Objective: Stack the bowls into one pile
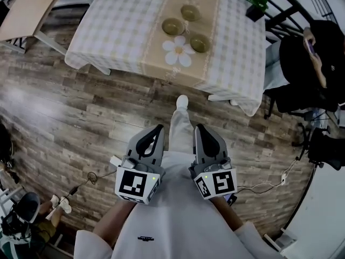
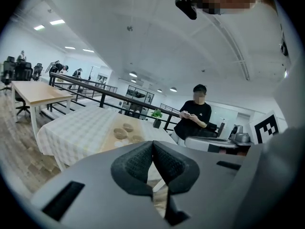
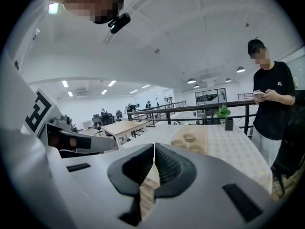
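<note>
Left tool point(image 1: 155, 129) jaws closed, nothing held. Right tool point(image 1: 200, 128) same. Both at person's waist, well apart from desk point(image 1: 116, 28). Three bowls point(image 1: 173, 26) unstacked, near each other on tan runner point(image 1: 207, 1).

No legible txt, nos. or brand names in any view. L marker cube point(image 1: 137, 183) & R marker cube point(image 1: 216, 183): b/w square code patterns only, no chars. Small dark print on white top point(image 1: 145, 238): too small to read.

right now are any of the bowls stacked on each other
No, the three bowls sit separately, side by side on the table runner.
</note>
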Motion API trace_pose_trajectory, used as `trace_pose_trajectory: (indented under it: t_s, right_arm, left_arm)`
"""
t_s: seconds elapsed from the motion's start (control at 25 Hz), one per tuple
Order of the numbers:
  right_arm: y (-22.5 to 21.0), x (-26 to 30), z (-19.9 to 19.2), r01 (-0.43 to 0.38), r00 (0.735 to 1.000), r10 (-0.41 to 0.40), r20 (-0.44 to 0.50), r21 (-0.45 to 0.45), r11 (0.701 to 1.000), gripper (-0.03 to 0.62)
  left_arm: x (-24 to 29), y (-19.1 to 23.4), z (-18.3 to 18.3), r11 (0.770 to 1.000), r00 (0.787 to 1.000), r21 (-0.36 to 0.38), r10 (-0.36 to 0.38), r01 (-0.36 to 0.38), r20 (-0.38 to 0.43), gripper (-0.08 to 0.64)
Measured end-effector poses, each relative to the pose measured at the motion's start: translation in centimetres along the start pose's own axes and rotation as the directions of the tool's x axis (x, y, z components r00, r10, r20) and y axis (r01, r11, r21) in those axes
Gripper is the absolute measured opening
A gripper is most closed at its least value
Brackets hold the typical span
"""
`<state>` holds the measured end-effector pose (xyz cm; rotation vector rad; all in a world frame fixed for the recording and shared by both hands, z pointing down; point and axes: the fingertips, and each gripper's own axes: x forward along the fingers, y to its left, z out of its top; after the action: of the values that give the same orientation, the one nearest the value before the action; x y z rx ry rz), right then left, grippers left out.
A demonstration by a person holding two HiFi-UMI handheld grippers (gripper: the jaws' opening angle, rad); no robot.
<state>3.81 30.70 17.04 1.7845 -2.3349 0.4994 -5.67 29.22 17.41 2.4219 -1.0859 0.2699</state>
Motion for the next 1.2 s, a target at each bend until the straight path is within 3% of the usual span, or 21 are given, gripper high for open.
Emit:
trace_pose_trajectory:
  t_s: [0.24,0.44,0.8,1.2]
  right_arm:
    - [-4.7,2.1,1.2,-0.024,1.000,0.024,0.000,-0.047,0.999,0.037]
    - [-10.0,6.5,0.7,-0.047,0.997,0.043,-0.065,-0.064,0.997,0.037]
    - [-18.7,14.0,4.1,-0.149,0.982,0.140,-0.128,-0.070,0.986,0.037]
    - [-23.9,19.7,2.4,-0.129,0.971,0.117,-0.208,-0.045,0.991,0.037]
  left_arm:
    - [5.0,-1.1,1.3,1.000,1.000,0.013,0.015,-0.015,-0.013,0.020]
    - [10.7,-0.7,1.9,0.999,0.998,0.005,0.045,-0.045,-0.034,0.021]
    - [21.4,-1.5,5.5,0.993,0.991,0.006,0.118,-0.118,-0.067,0.020]
    - [27.1,0.8,5.2,0.983,0.979,-0.036,0.173,-0.178,-0.103,0.020]
